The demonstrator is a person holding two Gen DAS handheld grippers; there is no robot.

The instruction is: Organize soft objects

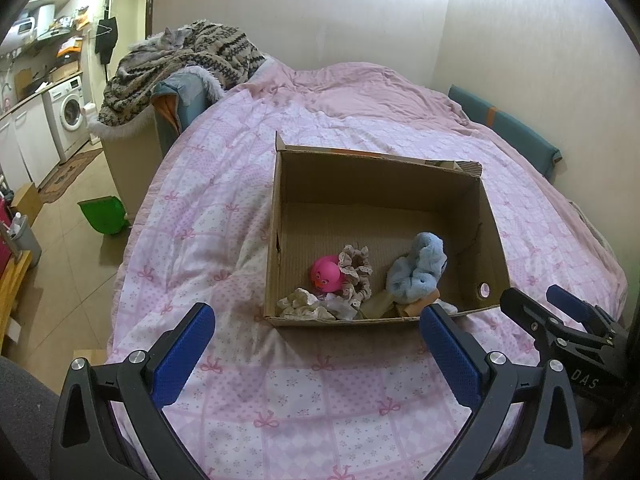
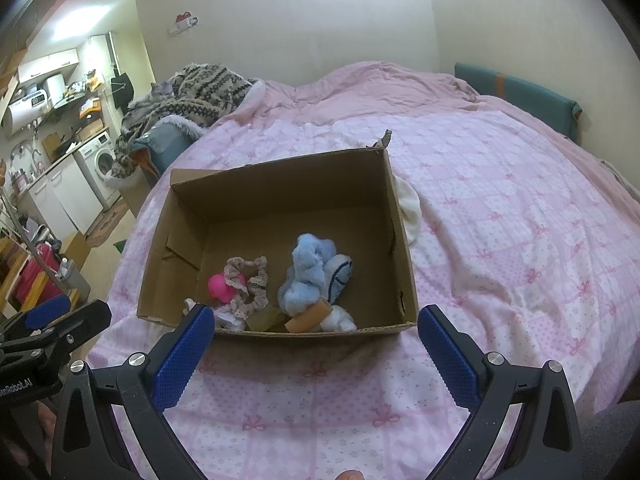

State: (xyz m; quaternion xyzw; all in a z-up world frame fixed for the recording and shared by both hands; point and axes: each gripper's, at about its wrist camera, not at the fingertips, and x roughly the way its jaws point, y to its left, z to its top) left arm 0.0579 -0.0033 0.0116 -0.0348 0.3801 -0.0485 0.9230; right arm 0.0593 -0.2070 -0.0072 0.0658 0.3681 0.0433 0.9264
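An open cardboard box (image 1: 492, 232) (image 2: 400, 240) sits on the pink bed. Inside lie a pink rubber duck (image 1: 326, 274) (image 2: 220, 286), a lacy scrunchie (image 1: 356, 270) (image 2: 248, 280), a fluffy blue plush (image 1: 418, 268) (image 2: 306, 276), an orange sponge (image 2: 310, 316) and pale cloth pieces (image 1: 304, 304). A white soft item (image 2: 410, 208) lies outside against the box's right wall. My left gripper (image 1: 316, 332) is open and empty just before the box's near wall. My right gripper (image 2: 316, 332) is open and empty in the same place, seen also in the left wrist view (image 1: 548, 300).
The pink patterned duvet (image 1: 280, 400) (image 2: 520, 240) covers the bed. A patterned blanket with a cat (image 1: 180, 60) lies at the far left. A green bin (image 1: 104, 214) stands on the floor. A teal cushion (image 2: 520, 92) leans on the far wall.
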